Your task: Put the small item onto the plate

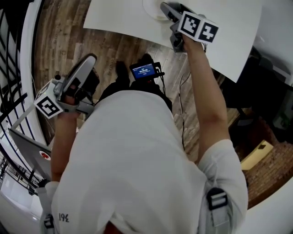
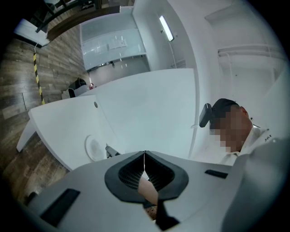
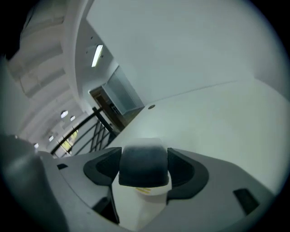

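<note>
A white round plate lies on the white table near its front edge; the left gripper view shows the plate as well. My right gripper reaches over the plate's right rim. In the right gripper view, the right gripper is shut on a small white bottle with a dark cap, held upright between the jaws. My left gripper hangs over the wooden floor, well short of the table. Its jaws meet in a thin line with nothing between them.
A small device with a lit screen sits below the table's edge. A laptop lies at the lower left beside a black railing. A cardboard box rests at the right. The table has a small round hole.
</note>
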### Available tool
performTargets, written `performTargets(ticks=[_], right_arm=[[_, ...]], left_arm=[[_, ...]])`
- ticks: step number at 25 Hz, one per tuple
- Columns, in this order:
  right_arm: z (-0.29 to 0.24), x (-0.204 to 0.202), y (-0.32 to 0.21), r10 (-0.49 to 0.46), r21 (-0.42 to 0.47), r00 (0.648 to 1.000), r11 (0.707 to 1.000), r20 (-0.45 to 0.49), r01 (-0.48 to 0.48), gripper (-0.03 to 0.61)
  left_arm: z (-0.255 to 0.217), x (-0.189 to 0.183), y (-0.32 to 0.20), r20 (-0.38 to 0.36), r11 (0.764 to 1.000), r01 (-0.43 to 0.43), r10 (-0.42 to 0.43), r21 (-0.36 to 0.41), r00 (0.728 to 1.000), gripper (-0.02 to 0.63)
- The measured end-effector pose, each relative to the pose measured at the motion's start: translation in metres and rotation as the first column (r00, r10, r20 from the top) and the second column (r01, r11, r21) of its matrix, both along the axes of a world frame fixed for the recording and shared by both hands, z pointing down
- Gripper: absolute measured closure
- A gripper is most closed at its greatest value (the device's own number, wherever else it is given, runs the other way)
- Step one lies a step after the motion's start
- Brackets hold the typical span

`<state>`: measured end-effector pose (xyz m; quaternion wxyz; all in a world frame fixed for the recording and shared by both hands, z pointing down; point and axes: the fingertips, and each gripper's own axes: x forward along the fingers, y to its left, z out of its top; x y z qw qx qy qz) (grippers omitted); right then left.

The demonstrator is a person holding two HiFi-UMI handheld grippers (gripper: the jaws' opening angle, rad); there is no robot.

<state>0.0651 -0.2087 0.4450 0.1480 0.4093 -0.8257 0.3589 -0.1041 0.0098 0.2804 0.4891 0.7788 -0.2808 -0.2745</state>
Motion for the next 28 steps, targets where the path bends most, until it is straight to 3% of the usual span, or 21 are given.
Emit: performTargets(ticks=[4, 10, 12, 15, 19, 28], right_arm=[[0.038, 0.002, -0.011, -0.089, 0.049, 0.950, 0.993, -0.301, 0.109, 0.268], [0.066, -0.006, -0.014, -0.167, 0.054, 0.853, 0.973, -0.495, 0.222, 0.268], [0.072, -0.008, -0.015, -0.171, 0.060, 0.835, 0.970, -0.523, 0.236, 0.268], [0.074, -0.012, -0.018, -0.165, 0.057, 0.836, 0.972, -0.523, 0.228, 0.268], [0.087, -0.020, -0.003, -0.197, -0.037, 0.850, 0.978, -0.488, 0.205, 0.268], [0.086, -0.007, -0.009, -0.157, -0.036, 0.827, 0.986, -0.539, 0.163, 0.268]], left_arm=[[-0.001, 0.000, -0.001, 0.008, 1.000, 0.013, -0.013, -0.002, 1.000, 0.607], [0.002, -0.002, -0.001, 0.023, 1.000, 0.018, -0.018, -0.007, 1.000, 0.607], [0.004, -0.003, 0.000, 0.025, 1.000, 0.018, -0.018, -0.008, 1.000, 0.607], [0.001, -0.002, -0.001, 0.008, 1.000, 0.016, -0.016, 0.000, 1.000, 0.607], [0.003, -0.003, 0.002, 0.002, 1.000, 0.011, -0.011, -0.001, 1.000, 0.607], [0.002, 0.000, 0.003, -0.003, 1.000, -0.004, 0.004, 0.006, 1.000, 0.607]])
